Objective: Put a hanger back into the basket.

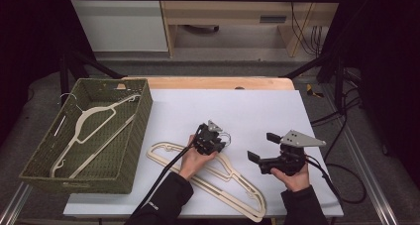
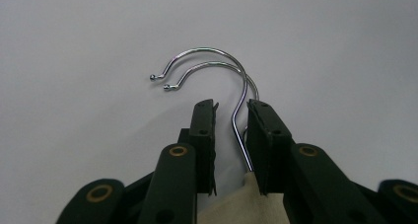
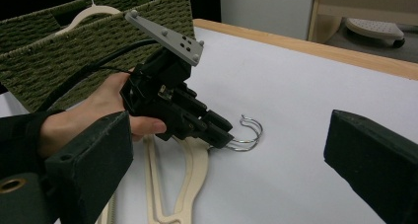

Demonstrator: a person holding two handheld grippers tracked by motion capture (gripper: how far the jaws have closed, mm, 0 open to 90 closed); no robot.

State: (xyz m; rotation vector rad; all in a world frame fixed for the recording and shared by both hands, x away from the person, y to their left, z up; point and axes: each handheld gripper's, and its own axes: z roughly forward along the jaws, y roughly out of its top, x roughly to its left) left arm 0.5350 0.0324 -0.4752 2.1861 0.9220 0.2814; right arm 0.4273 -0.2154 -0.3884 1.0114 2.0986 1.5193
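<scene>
Two cream wooden hangers (image 1: 225,184) lie stacked on the white tabletop (image 1: 247,106), their chrome hooks (image 2: 212,51) pointing away from the person. My left gripper (image 2: 231,108) is low over the hangers' necks, and both hook stems run up between its jaws. The stems lie against the right pad (image 2: 256,135), while a gap shows at the left pad. In the right gripper view the left gripper (image 3: 222,134) has its tips at the hooks (image 3: 249,135). My right gripper (image 1: 261,145) hovers to the right of the hangers, open with nothing between its jaws.
A green woven basket (image 1: 133,136) stands at the table's left edge with another cream hanger (image 1: 94,118) lying inside it. A black cable (image 1: 163,178) trails back from the left gripper along the sleeve. A wooden strip (image 1: 218,83) borders the table's far side.
</scene>
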